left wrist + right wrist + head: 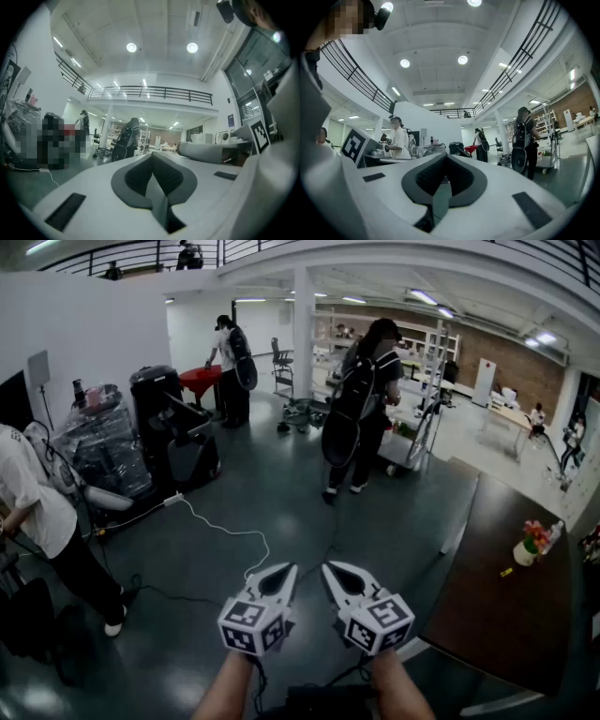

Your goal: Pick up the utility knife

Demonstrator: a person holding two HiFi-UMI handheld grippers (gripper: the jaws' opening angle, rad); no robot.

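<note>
Two grippers sit level in your hands, side by side low in the head view. The left gripper (287, 570) and the right gripper (329, 568) both have their jaws together with nothing between them. Each is a smooth white hard shell with a dark ribbed pad inside and a cube of black-and-white square markers at its base. Under them lies a dark, glossy floor (281, 493). At 3 o'clock from the grippers stands a long, dark brown matte table (511, 634), well apart from both. The knife (506, 572) seems to be the small yellow sliver lying on that table just beside a pale vase (525, 553) of pink and red flowers, though it is too small for you to be sure. At 11 o'clock a thin white cable (225, 532) snakes over the floor. At 12 o'clock a person with a black backpack (361, 404) stands in the open floor. At 10 o'clock are a bulky black machine (169, 423) and a load wrapped in clear plastic (98, 442). At 9 o'clock a person in a white shirt (33, 507) bends forward.
</note>
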